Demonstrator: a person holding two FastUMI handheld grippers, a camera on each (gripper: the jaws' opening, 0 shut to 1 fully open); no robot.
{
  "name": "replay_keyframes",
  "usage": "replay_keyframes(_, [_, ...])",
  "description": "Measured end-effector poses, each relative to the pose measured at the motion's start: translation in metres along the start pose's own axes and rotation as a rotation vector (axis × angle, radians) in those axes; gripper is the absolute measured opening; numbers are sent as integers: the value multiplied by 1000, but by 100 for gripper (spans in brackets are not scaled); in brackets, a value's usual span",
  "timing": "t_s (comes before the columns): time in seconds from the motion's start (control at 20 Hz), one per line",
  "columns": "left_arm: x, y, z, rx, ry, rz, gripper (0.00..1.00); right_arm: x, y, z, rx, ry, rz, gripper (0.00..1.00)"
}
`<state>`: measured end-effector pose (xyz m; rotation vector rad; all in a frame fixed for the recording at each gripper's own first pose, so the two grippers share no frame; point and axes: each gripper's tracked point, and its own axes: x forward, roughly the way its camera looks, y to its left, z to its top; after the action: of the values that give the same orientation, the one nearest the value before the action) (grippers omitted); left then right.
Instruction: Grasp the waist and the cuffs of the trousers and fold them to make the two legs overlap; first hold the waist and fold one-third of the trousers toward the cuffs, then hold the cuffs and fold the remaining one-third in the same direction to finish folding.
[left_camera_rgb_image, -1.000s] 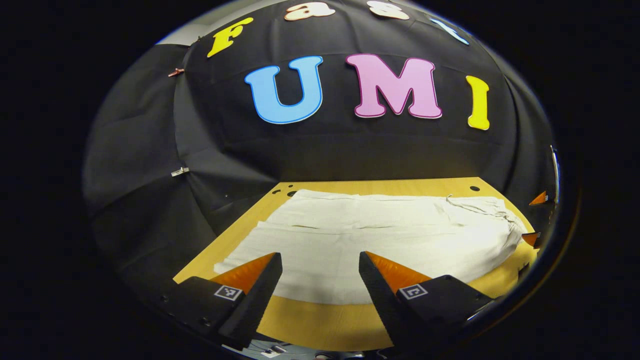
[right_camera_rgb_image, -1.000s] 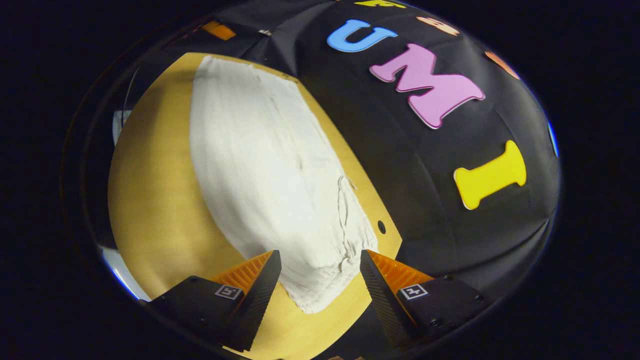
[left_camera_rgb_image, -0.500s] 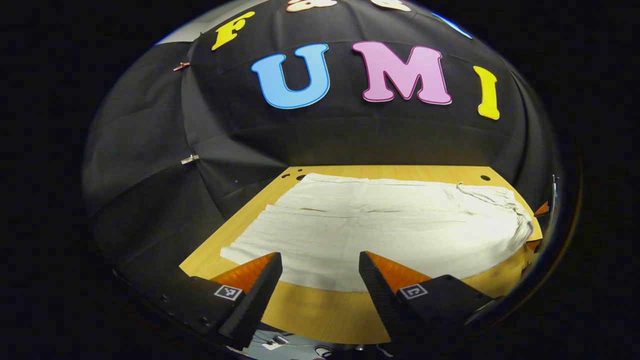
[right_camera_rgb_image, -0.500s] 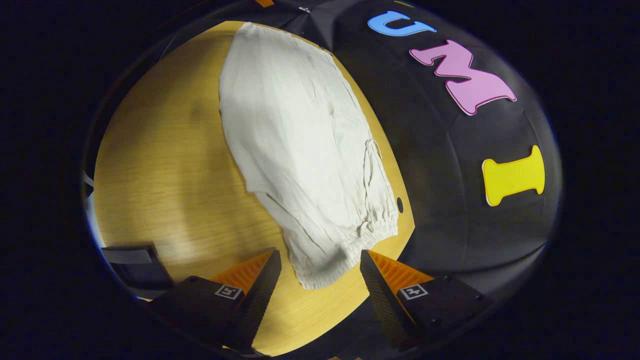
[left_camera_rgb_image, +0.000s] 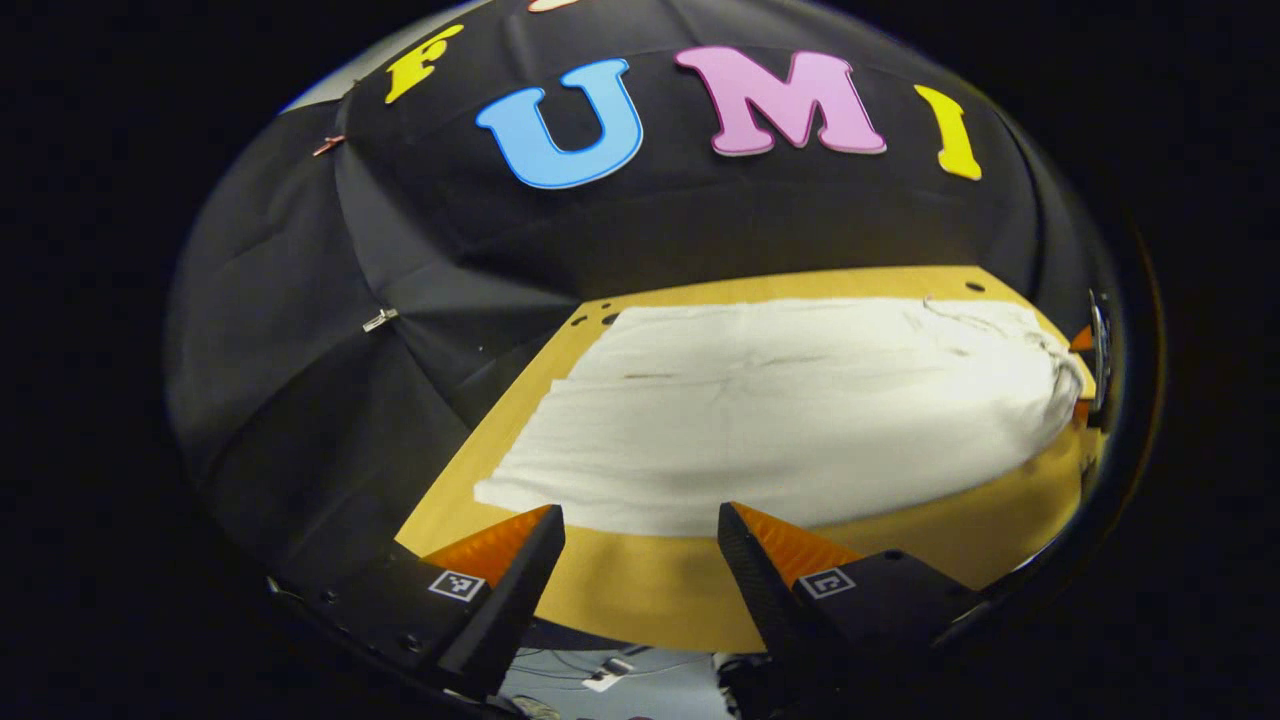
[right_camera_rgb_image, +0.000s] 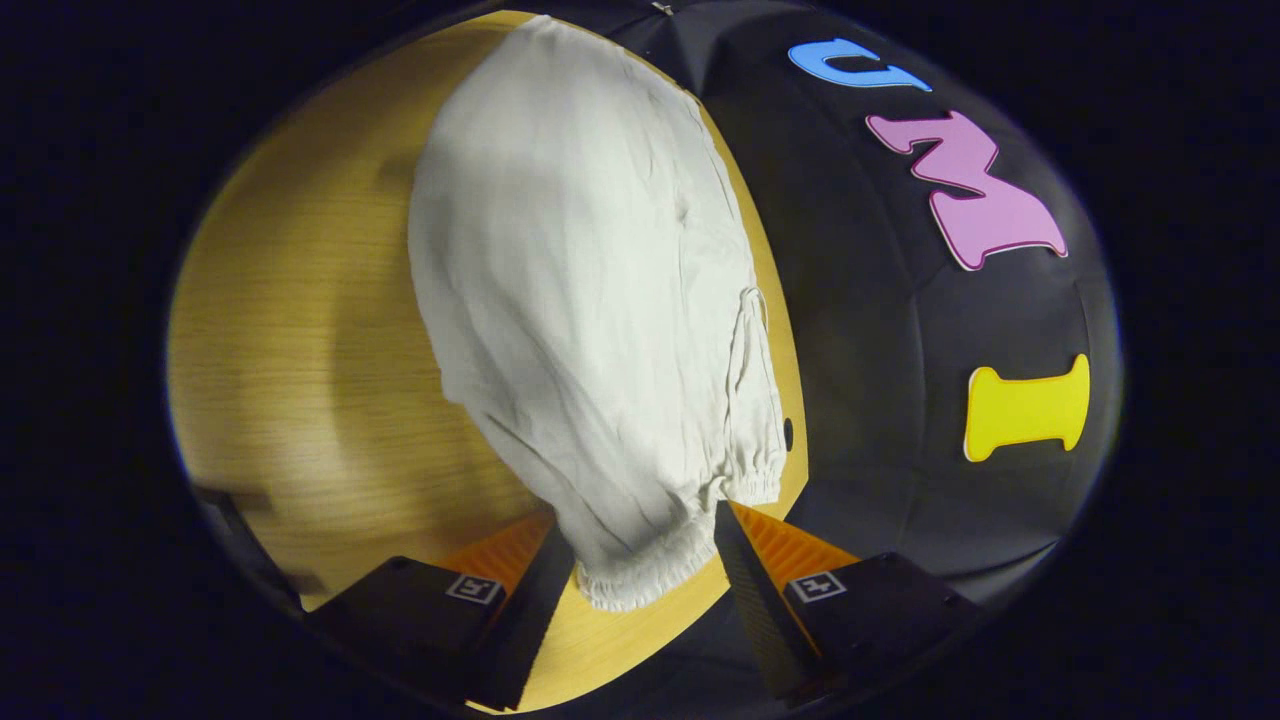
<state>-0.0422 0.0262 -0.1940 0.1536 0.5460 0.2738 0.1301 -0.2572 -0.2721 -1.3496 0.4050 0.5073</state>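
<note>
- Left gripper view: my left gripper (left_camera_rgb_image: 640, 540) hangs over the near edge of the light wooden table (left_camera_rgb_image: 650, 600), fingers spread wide, nothing between them.
- The off-white cotton trousers (left_camera_rgb_image: 790, 410) lie flat across the table just beyond the fingertips, lengthwise from left to right. Cuff end (left_camera_rgb_image: 500, 490) sits nearest the left fingertip; the gathered waist (left_camera_rgb_image: 1050, 360) is at the far right.
- Right gripper view: my right gripper (right_camera_rgb_image: 640, 555) is spread apart at the elastic waist (right_camera_rgb_image: 660, 560) of the trousers (right_camera_rgb_image: 580, 280). The waistband's corner lies between the two fingers; I cannot tell whether either finger touches the cloth.
- From here the trousers stretch away along the table (right_camera_rgb_image: 300, 330), with the drawstring (right_camera_rgb_image: 745, 330) lying on the fabric near the waist.
</note>
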Motion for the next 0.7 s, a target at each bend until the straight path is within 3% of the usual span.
replay_keyframes(0.05, [2, 9, -9, 34, 14, -12, 98, 1, 3, 0, -1, 14, 20, 83])
replay_keyframes(0.1, [8, 19, -20, 83, 33, -24, 98, 5, 9, 0, -3, 31, 50, 64])
replay_keyframes(0.15, [15, 33, -31, 148, 52, -27, 98, 5, 11, -1, -9, 48, 68, 60])
replay_keyframes(0.2, [23, 47, -39, 223, 62, -27, 97, 4, 15, -1, -14, 67, 93, 43])
replay_keyframes(0.25, [29, 62, -42, 308, 60, -28, 98, 6, 16, -1, -19, 83, 95, 41])
replay_keyframes(0.3, [38, 79, -44, 392, 58, -17, 98, 4, 16, -1, -16, 99, 106, 20])
replay_keyframes(0.35, [49, 97, -47, 461, 54, -11, 97, 6, 15, -2, -6, 106, 115, 23])
replay_keyframes(0.5, [86, 134, -54, 611, 68, -19, 97, 7, 20, -1, 29, 142, 199, 10])
replay_keyframes(0.7, [133, 172, -58, 800, 86, -31, 97, 5, 20, 1, 18, 169, 299, 5])
